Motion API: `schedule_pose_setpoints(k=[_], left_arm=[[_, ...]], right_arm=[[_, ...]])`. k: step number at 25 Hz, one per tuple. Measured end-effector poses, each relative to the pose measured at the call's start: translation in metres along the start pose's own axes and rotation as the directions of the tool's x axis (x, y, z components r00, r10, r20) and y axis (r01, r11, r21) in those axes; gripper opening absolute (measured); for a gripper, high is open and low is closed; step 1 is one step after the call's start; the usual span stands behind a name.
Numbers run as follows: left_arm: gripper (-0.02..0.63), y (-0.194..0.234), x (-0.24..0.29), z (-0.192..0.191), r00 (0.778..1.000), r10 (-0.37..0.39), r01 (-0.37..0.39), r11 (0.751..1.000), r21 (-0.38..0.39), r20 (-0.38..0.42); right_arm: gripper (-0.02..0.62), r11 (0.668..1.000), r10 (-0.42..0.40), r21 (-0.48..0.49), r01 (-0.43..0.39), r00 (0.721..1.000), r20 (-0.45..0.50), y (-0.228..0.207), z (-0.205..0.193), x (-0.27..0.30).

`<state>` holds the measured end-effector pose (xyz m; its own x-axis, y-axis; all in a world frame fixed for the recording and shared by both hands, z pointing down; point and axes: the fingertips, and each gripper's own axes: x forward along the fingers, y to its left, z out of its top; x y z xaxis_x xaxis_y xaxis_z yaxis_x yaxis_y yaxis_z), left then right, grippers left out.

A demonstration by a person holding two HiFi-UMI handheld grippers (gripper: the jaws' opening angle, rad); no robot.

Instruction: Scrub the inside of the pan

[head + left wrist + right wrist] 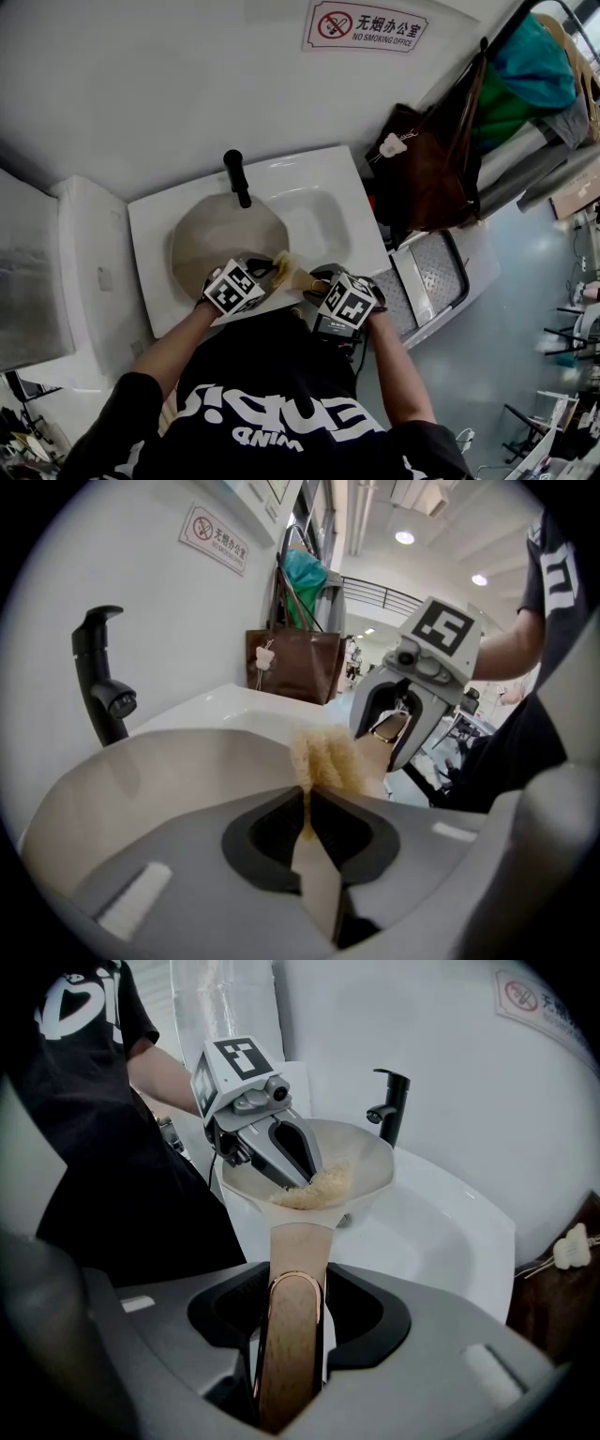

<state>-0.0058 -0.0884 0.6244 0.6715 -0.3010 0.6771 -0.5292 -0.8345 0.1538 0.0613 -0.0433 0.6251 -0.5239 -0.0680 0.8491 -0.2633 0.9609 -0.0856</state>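
Observation:
A beige pan (pixel 217 242) sits tilted in the white sink (pixel 319 178), its bowl to the left of the basin. My right gripper (pixel 319 283) is shut on the pan's wooden handle (pixel 292 1335), which runs between its jaws (pixel 292 1283). My left gripper (pixel 265 269) is shut on a tan fibrous scrubber (pixel 328 759). The scrubber (pixel 314 1190) rests against the inside of the pan (pixel 361 1162), at the wall nearest the handle. The left gripper (pixel 281 1152) reaches into the pan from the left side in the right gripper view.
A black faucet (pixel 236 176) stands at the back of the sink, just beyond the pan. A brown bag (pixel 431 169) hangs to the right, above a metal step stool (pixel 441 277). A white wall with a no-smoking sign (pixel 366 26) lies behind.

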Motion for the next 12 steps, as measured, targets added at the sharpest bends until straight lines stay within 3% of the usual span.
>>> schedule_pose_setpoints(k=[8,12], left_arm=[[0.021,0.013,0.016,0.002,0.999,-0.007,0.009,0.999,0.046,-0.034],[0.021,0.028,0.024,0.007,0.999,0.0,0.001,1.0,0.028,-0.046]], right_arm=[[0.186,1.0,0.003,-0.009,-0.003,1.0,-0.014,0.001,-0.003,0.0],[0.183,1.0,0.009,-0.008,-0.009,1.0,-0.021,0.002,-0.005,-0.001]])
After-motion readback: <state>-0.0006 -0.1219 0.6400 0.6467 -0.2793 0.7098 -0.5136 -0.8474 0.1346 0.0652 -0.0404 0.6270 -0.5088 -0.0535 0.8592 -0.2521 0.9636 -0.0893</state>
